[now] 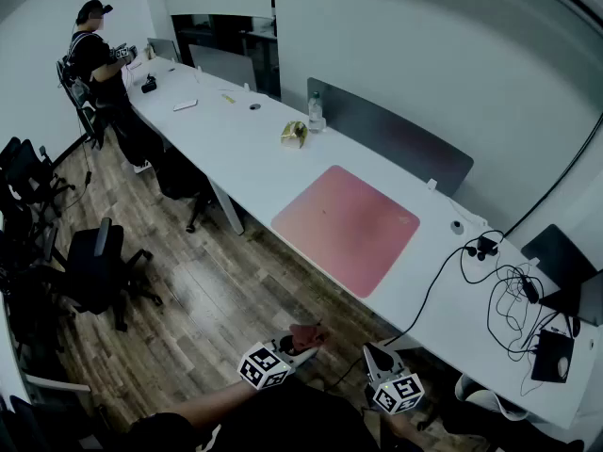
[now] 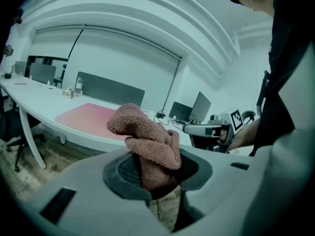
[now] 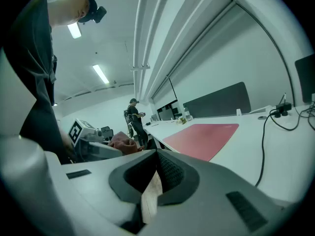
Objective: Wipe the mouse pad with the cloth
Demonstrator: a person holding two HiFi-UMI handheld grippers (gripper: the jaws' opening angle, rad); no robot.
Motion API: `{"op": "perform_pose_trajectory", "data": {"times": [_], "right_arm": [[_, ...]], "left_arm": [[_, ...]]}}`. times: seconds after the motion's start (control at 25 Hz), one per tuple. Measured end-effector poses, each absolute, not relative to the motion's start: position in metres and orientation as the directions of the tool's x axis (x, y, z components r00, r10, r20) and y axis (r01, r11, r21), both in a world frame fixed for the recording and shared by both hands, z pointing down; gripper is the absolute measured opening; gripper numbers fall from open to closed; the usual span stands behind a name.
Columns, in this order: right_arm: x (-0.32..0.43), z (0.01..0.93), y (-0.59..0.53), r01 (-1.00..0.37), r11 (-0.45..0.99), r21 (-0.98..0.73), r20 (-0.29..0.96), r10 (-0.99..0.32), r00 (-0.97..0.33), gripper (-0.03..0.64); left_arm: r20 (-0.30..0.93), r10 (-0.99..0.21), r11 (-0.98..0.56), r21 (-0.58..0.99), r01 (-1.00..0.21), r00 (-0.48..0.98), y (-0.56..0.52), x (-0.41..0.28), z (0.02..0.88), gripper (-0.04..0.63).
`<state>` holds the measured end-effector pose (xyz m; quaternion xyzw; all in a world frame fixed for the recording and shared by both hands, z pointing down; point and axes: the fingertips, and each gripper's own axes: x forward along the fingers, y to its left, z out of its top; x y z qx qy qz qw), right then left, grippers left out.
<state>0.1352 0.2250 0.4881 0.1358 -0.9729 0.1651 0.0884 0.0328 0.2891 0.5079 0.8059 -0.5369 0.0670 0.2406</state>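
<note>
Plainly, the left gripper point(image 2: 155, 175) clenched the bunched cloth point(image 2: 147, 141), the right gripper point(image 3: 156, 180) had its jaws closed and empty, and the pink mouse pad point(image 1: 349, 226) lay at the desk's point(image 1: 247, 153) near edge.

Black top; left gripper point(image 1: 303, 339) and right gripper point(image 1: 373, 352) pale grey, dark ribbed fingers point(image 3: 170, 173), black-and-white marker cubes point(image 1: 264, 365)

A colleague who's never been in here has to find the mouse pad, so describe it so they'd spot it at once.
Find the long white desk along the wall. In front of its grey divider panel lies the mouse pad, flat near the front edge. It is the only large pink-red sheet there, between a small bottle and black cables.
</note>
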Motion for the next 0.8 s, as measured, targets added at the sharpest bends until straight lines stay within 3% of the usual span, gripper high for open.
{"op": "perform_pose_trajectory", "data": {"times": [0.8], "right_arm": [[0.141,0.475,0.221,-0.294,0.914,-0.278,0.163,-0.257,-0.952,0.025]], "left_arm": [[0.345,-0.866,-0.268,0.294,-0.918,0.363,0.287,0.025,0.495,0.135]]}}
